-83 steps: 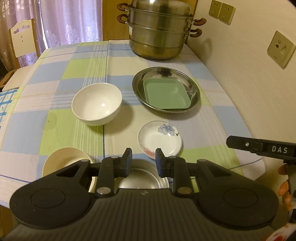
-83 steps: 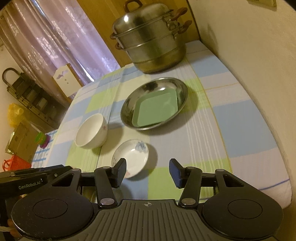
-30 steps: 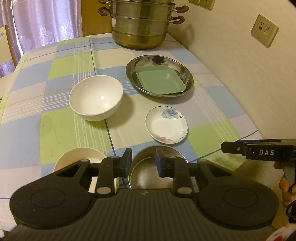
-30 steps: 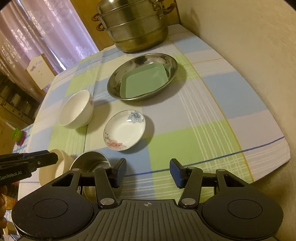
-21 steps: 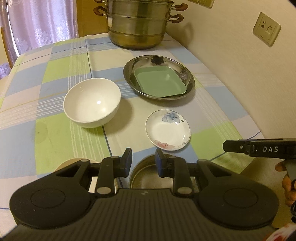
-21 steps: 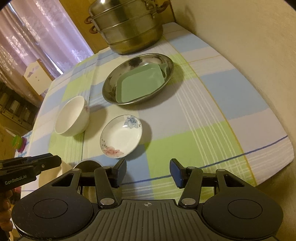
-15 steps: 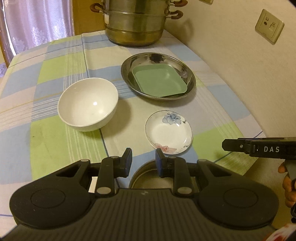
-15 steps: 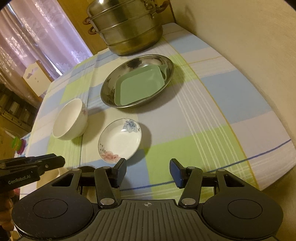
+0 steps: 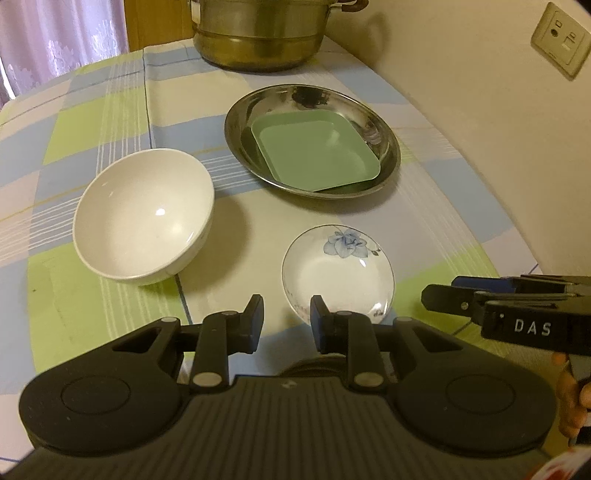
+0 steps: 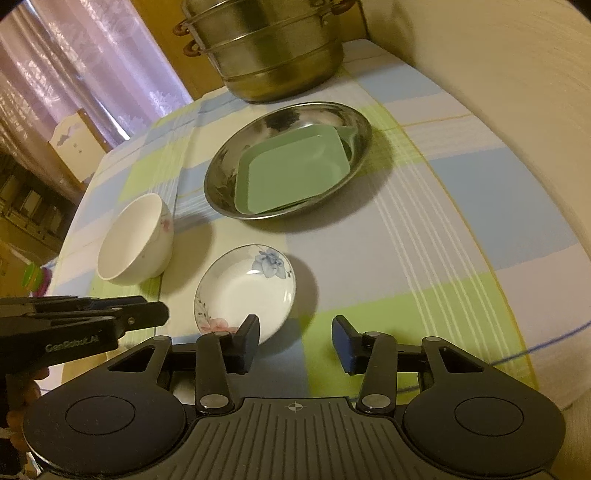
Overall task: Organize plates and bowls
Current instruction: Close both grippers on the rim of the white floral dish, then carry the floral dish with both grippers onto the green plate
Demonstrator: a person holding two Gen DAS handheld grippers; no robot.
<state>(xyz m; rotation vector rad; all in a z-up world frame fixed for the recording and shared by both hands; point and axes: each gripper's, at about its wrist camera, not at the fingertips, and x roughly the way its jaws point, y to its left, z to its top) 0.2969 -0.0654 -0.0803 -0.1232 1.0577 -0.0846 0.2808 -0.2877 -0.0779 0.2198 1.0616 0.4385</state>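
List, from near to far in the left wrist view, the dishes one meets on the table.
Flowered saucer → white bowl → green square plate inside the steel basin → steamer pot.

Dim, warm yellowish indoor light casts soft shadows; fisheye edges bend strongly, with slight motion blur.

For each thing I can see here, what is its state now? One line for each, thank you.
Left gripper: open, holds nothing.
Right gripper: closing, nothing between its jaws.
White bowl: upright, empty, on the tablecloth.
Flowered saucer: upright, empty.
Green square plate: lies inside the steel dish.
Steel dish: holds the green plate.
Steamer pot: at the far end of the table, lid not in view.
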